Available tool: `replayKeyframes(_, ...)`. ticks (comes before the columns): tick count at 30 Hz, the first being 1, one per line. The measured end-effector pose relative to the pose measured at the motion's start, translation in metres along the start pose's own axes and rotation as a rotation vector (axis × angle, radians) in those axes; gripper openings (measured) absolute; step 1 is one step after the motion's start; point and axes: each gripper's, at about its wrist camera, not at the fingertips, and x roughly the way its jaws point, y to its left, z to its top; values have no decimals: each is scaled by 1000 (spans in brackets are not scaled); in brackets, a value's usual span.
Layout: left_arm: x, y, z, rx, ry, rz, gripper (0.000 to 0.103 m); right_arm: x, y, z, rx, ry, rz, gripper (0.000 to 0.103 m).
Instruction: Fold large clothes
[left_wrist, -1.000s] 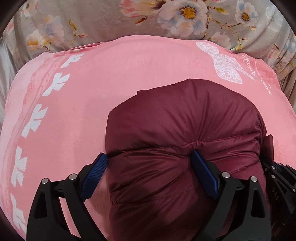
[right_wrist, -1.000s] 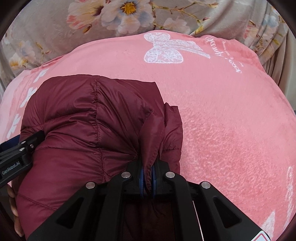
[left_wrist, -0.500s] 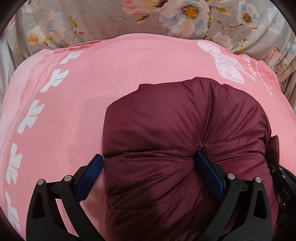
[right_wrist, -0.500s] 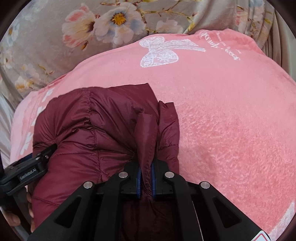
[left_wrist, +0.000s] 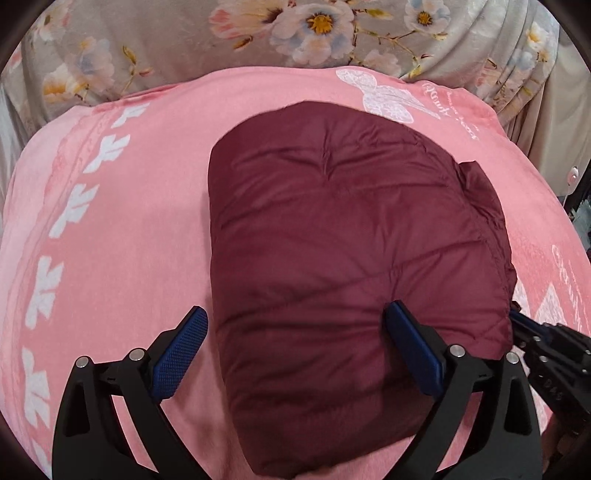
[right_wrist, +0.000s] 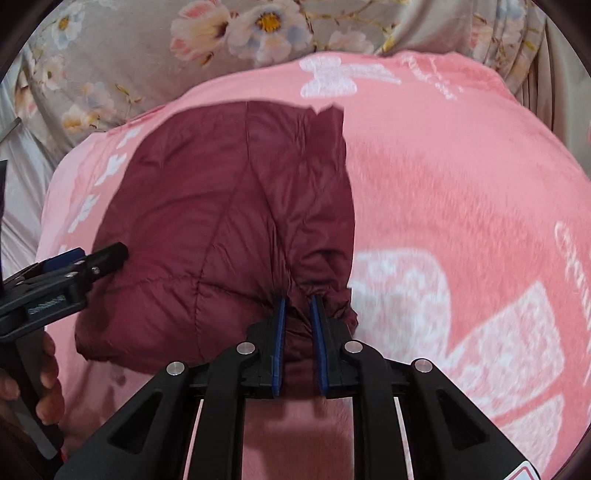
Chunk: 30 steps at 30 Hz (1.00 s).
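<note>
Jacket (left_wrist: 351, 251) is lying folded on the blanket (left_wrist: 129, 229); I'm keeping the left tool (left_wrist: 295, 332) wide over it, the right tool (right_wrist: 297, 306) pinching its edge, pressing evenly.

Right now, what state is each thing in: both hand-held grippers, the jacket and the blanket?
Left hand-held gripper: open, fingers astride the jacket's near end.
Right hand-held gripper: nearly closed, fabric bunched between its fingers.
Maroon puffer jacket: folded into a compact bundle, lying on the blanket.
Pink blanket: spread flat under the jacket.
</note>
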Motion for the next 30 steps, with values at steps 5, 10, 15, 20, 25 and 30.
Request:
replayKeyframes(5,6,1,-13,29,-11,55,97,4,5,-7,-19,-4,-10,14)
replayKeyframes(10,8,-1,-17,42,-19,95,97,-5,4,-9,-3,4,-2,14)
replayKeyframes(15,8,0,-19,36,-19,99,97,3,4,-15,-5,22,-17,11)
replayKeyframes(20,5,2,-19,29,-11,99,97,-9,6,-13,13,15,-19,12)
replayKeyframes(25,-9,21,-11,-18,-15,74,95,-38,-13,6,94,-66,68,34)
replayKeyframes(30,-3,62,12,-173,31,-35,97,-26,-32,29,163,-59,106,49)
